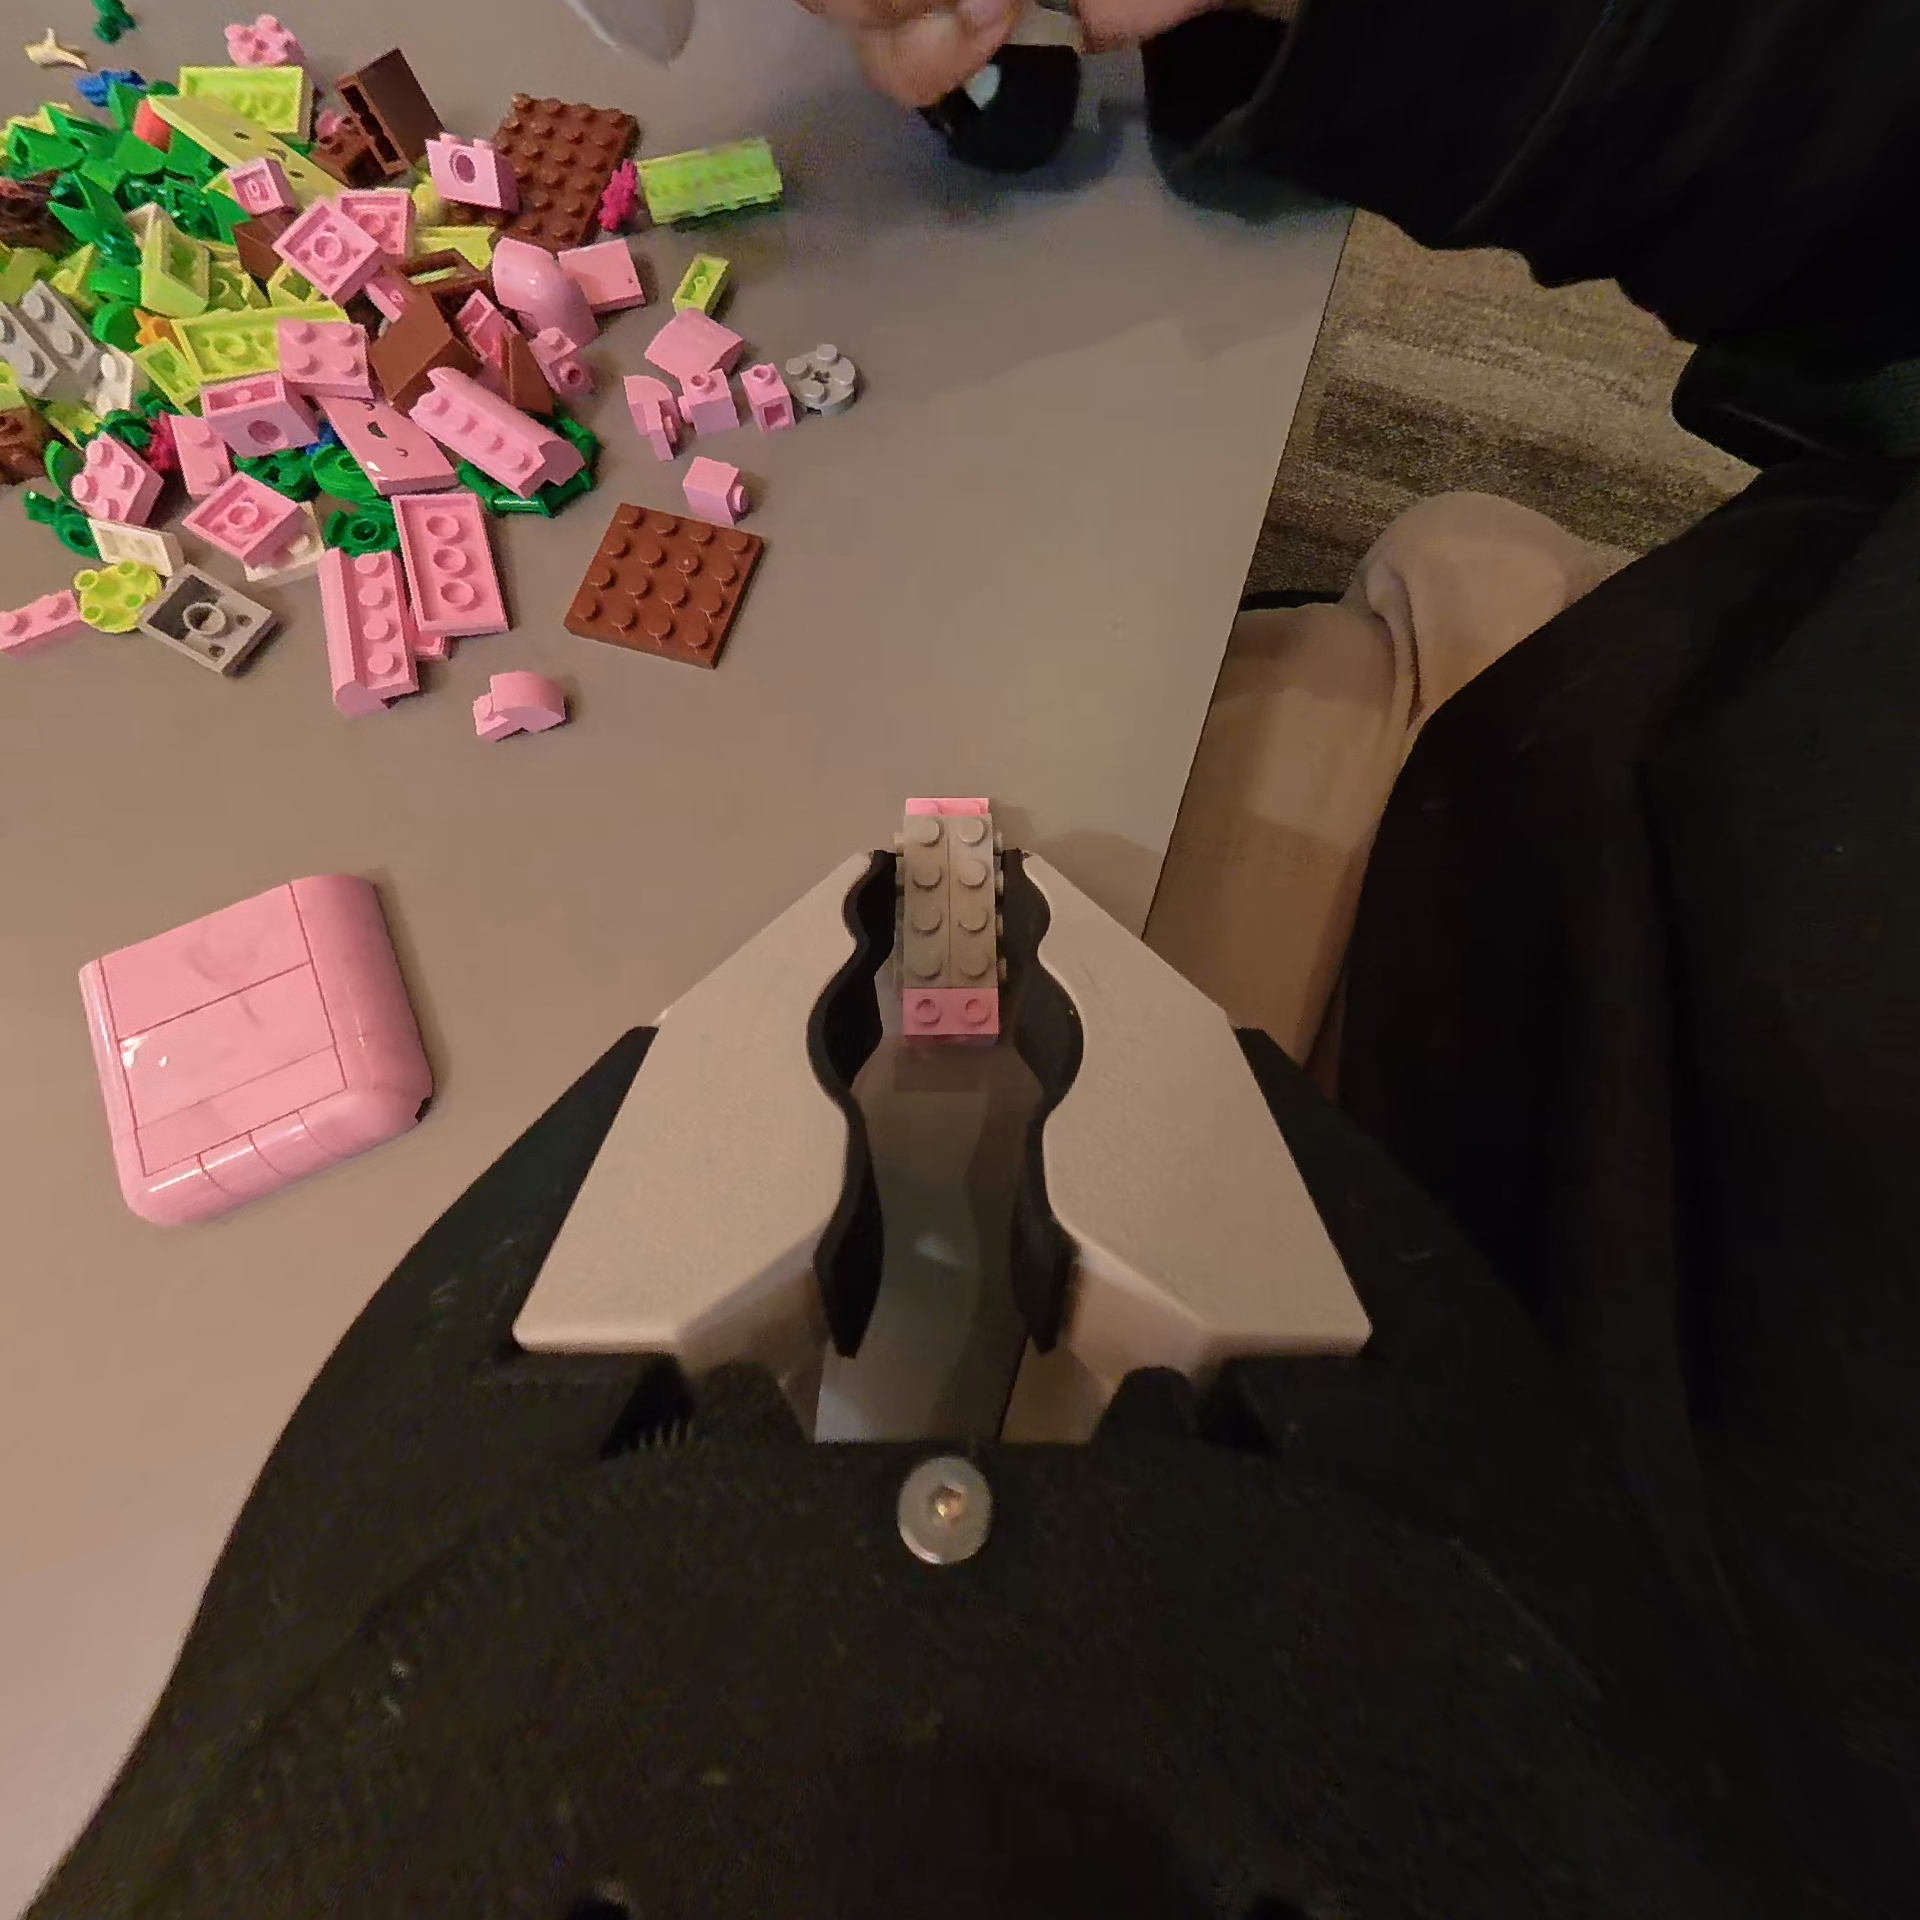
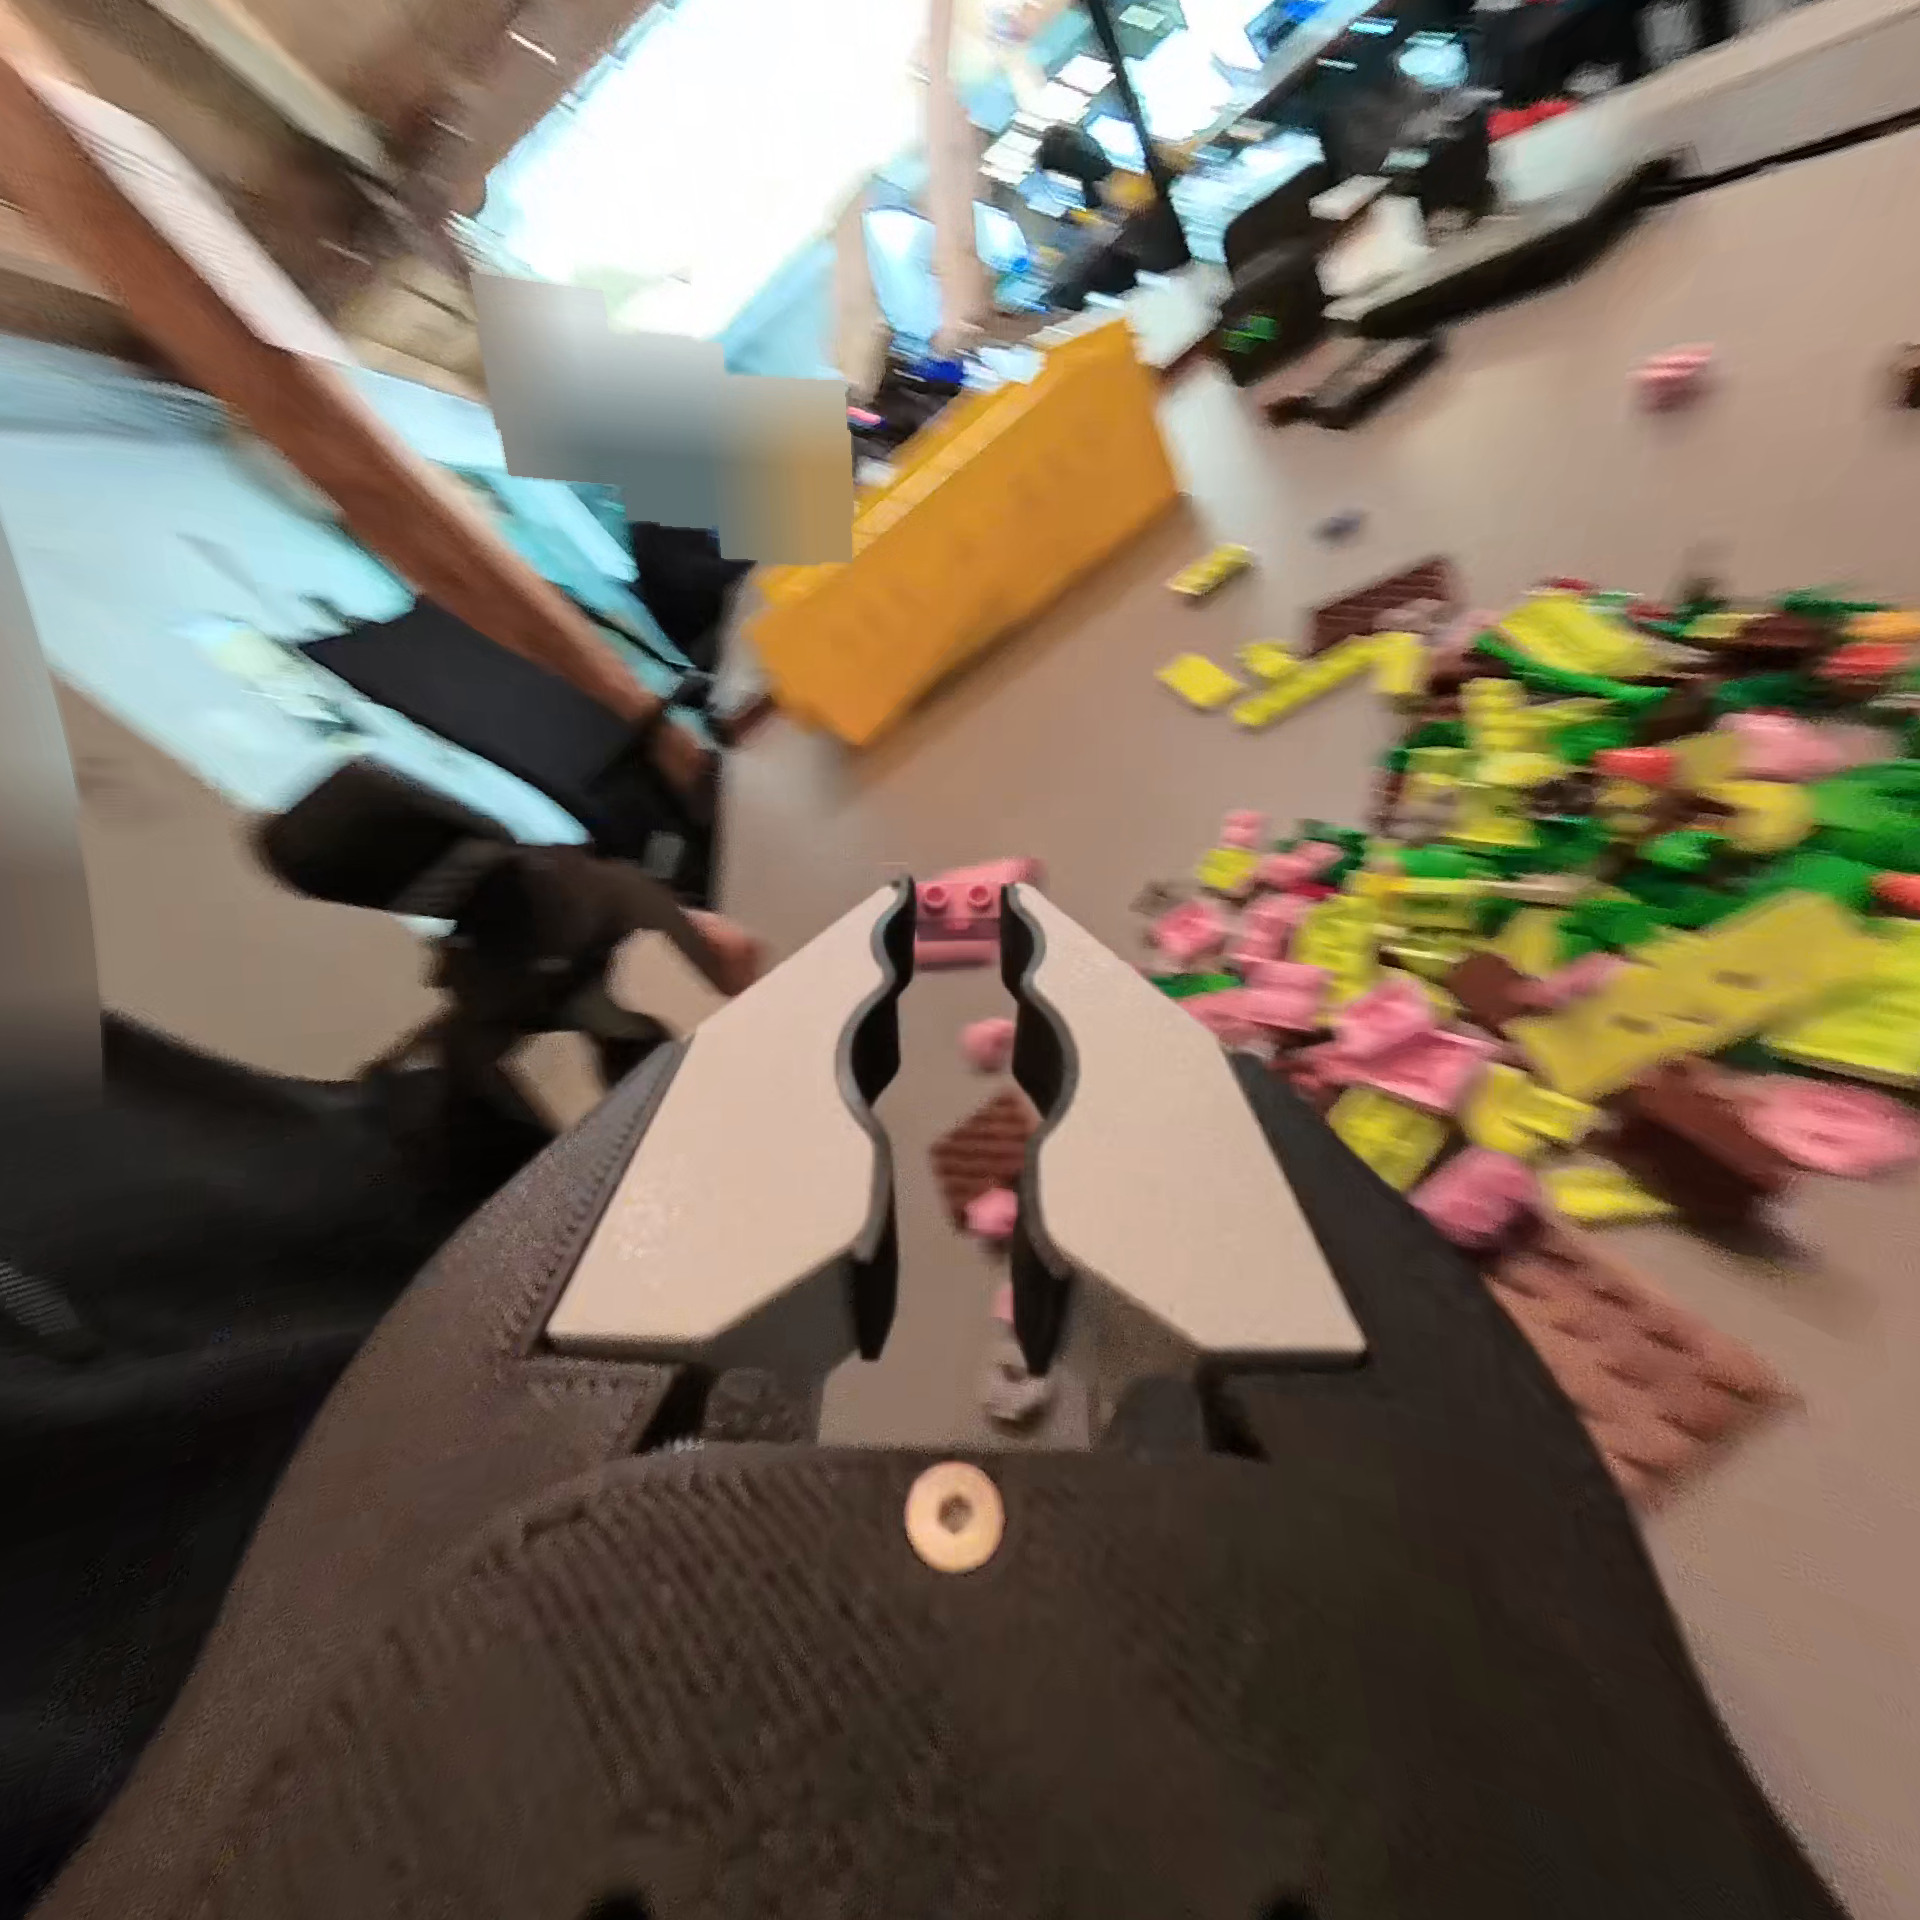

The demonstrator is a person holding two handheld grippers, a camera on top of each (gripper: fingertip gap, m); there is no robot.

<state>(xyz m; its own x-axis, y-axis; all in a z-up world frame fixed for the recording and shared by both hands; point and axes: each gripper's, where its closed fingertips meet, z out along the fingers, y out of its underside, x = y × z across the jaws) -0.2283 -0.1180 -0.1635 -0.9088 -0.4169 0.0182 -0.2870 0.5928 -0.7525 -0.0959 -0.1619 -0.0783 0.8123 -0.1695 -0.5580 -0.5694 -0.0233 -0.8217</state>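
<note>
My left gripper [image 1: 951, 862] is shut on a small grey-and-pink brick assembly [image 1: 948, 920], held above the grey table [image 1: 935, 540] near its right edge. A flat pink built panel [image 1: 255, 1044] lies on the table to its left. My right gripper [image 2: 958, 902] is shut on a small pink brick [image 2: 956, 920] at its fingertips, held in the air above the table; this view is motion-blurred. A pile of loose pink, green, lime and brown bricks [image 1: 260, 343] lies at the far left, and also shows in the right wrist view [image 2: 1621, 914].
A brown square plate [image 1: 665, 582] lies near the pile. A person's hand [image 1: 935, 52] and dark sleeve are at the table's far side, a dark-clothed lap [image 1: 1662, 1039] at the right. A yellow box [image 2: 966, 530] stands beyond the bricks. Carpet [image 1: 1455, 395] lies past the table edge. My right fingertips sit around 15 cm from my left ones.
</note>
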